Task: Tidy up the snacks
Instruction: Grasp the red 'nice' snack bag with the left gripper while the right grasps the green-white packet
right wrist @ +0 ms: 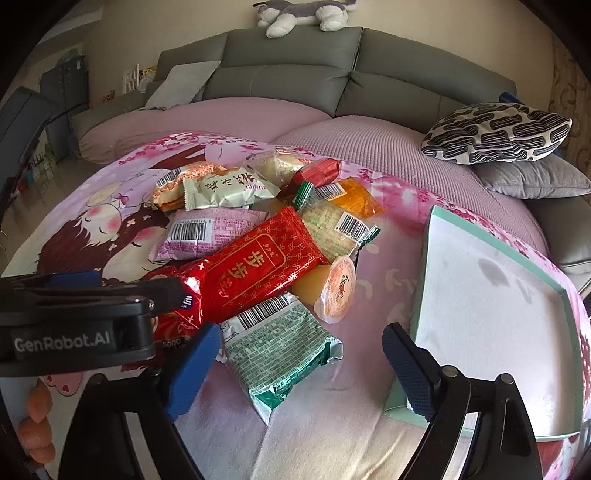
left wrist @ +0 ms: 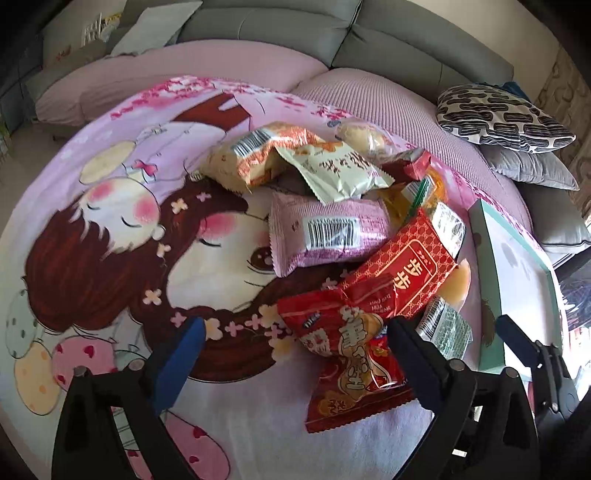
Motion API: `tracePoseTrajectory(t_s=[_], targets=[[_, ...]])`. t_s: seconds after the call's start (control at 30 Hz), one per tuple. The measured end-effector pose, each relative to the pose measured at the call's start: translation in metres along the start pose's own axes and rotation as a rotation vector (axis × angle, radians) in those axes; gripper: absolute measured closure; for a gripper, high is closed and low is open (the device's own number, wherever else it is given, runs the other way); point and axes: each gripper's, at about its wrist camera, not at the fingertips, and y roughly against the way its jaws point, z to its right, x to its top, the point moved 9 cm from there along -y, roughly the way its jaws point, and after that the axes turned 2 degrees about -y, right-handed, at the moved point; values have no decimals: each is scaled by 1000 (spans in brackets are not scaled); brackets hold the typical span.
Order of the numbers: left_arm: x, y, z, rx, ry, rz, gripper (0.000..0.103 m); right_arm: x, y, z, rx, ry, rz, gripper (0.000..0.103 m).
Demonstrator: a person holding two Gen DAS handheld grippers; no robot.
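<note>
A heap of snack packs lies on a pink cartoon blanket [left wrist: 110, 236]. Nearest the left gripper [left wrist: 295, 343] is a red crinkly snack bag [left wrist: 351, 354]; the gripper is open, its fingers either side of the bag's near end. Behind lie a red patterned pack [left wrist: 406, 266], a pink pack [left wrist: 325, 232] and a cream pack [left wrist: 332, 170]. The right gripper [right wrist: 303, 354] is open above a green foil pack [right wrist: 280, 343]. An orange jelly cup [right wrist: 338, 291] lies beside it. A teal-rimmed box [right wrist: 491, 295] with nothing in it sits to the right. The left gripper [right wrist: 122, 291] shows at the left of the right wrist view.
A grey sofa [right wrist: 295, 74] runs behind the blanket. A black-and-white patterned cushion [right wrist: 495, 133] and a grey cushion [right wrist: 535, 177] lie at the right. A plush toy [right wrist: 303, 13] rests on the sofa back.
</note>
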Motion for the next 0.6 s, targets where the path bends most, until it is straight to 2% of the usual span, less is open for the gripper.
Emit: tracePoseTrajectory(t_s=[0.1, 0.23, 0.33, 0.4, 0.6], targets=[[-5, -10, 1, -26, 14, -35, 13, -4, -7, -2, 22, -11, -21, 15], [-6, -13, 1, -15, 13, -40, 20, -9, -15, -5, 28, -12, -42, 19], [-5, -12, 1, -21, 22, -34, 33, -10, -14, -6, 50, -26, -41, 26], [-4, -11, 0, -33, 32, -29, 45, -9, -13, -7, 52, -24, -39, 30], [-2, -8, -1, -51, 46, -15, 48, -8, -11, -7, 50, -25, -32, 35]])
